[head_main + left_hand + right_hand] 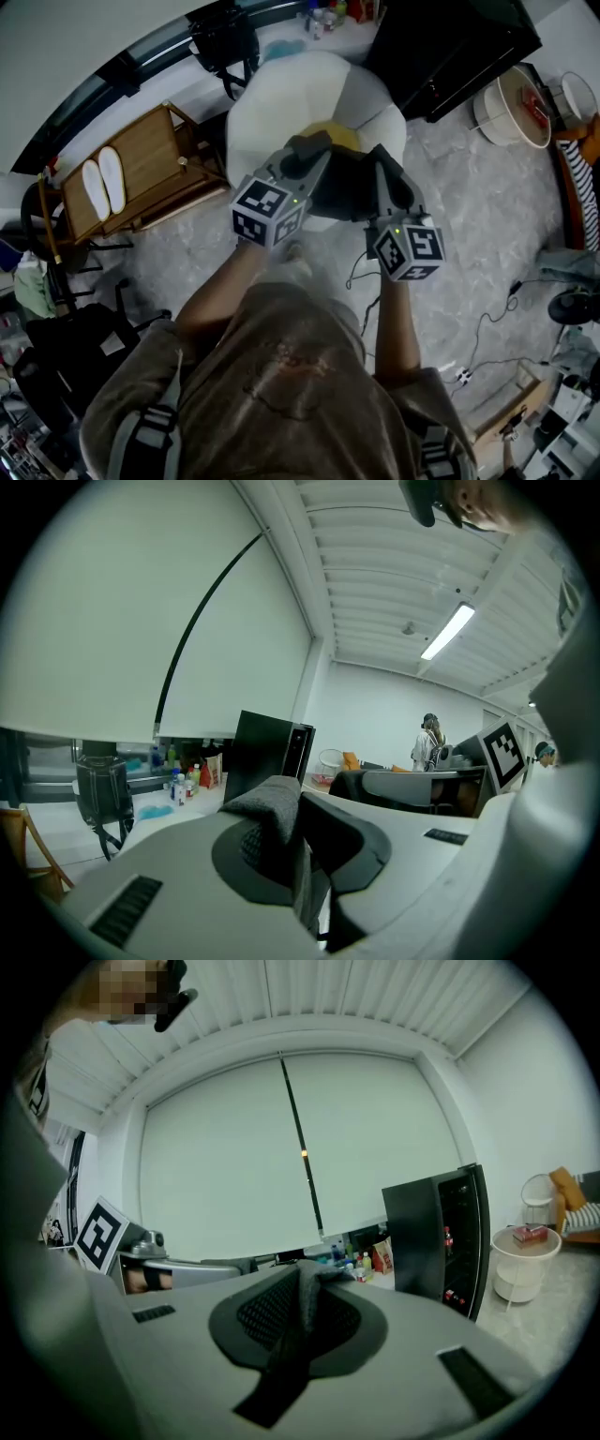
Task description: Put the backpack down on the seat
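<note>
Gripper-wise, we've got the left gripper [307,153] pinched almost closed on a fold of grey fabric [269,808], which looks like part of the backpack [345,187]. Same deal with the right gripper [381,167]: jaws nearly together, with a dark strap [302,1309] squeezed between them.

The backpack is dark and hangs between the two grippers, over the near edge of the seat [291,94], a round white chair. Can't tell from up top whether its bottom is actually resting on the cushion. A bit of yellow [339,137] pokes out on the seat's side of the bag, no idea what it is.

Left of the seat sits a wooden rack [150,150] with a pair of white slippers [103,181] on it. Right of the seat is a black cabinet [459,42].
</note>
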Available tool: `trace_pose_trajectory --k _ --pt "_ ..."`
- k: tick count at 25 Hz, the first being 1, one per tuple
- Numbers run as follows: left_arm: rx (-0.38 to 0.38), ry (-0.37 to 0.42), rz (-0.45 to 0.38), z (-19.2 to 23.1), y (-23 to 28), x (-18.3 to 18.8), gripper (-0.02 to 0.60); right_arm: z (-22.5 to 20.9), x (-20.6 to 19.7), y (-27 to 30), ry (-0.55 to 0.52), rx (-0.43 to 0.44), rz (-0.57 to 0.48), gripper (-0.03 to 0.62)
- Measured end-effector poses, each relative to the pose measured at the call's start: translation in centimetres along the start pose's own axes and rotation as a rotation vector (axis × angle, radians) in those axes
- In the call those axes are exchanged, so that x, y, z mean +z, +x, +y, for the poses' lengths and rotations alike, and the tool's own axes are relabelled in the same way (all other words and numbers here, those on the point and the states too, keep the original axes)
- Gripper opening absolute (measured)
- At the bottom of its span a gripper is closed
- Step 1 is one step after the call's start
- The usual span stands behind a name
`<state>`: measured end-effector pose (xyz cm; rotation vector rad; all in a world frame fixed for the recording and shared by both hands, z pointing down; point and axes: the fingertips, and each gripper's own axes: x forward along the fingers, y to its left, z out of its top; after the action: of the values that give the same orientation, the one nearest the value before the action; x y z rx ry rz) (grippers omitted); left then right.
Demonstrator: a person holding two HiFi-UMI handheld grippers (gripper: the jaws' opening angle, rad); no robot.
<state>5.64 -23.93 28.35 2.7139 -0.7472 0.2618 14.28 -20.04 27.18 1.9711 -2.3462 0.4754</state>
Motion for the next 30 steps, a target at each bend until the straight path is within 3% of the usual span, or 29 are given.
trace_pose_trajectory --k 13,30 --pt "0.030 -0.029 0.006 5.8 7.3 -0.1 0.031 -4.4 -0.8 7.3 -0.010 0.013 0.038 0.031" --pt "0.074 -0.053 0.039 13.2 17.4 -4.8 0.031 -11.9 -6.2 17.9 0.004 0.047 0.106 0.031"
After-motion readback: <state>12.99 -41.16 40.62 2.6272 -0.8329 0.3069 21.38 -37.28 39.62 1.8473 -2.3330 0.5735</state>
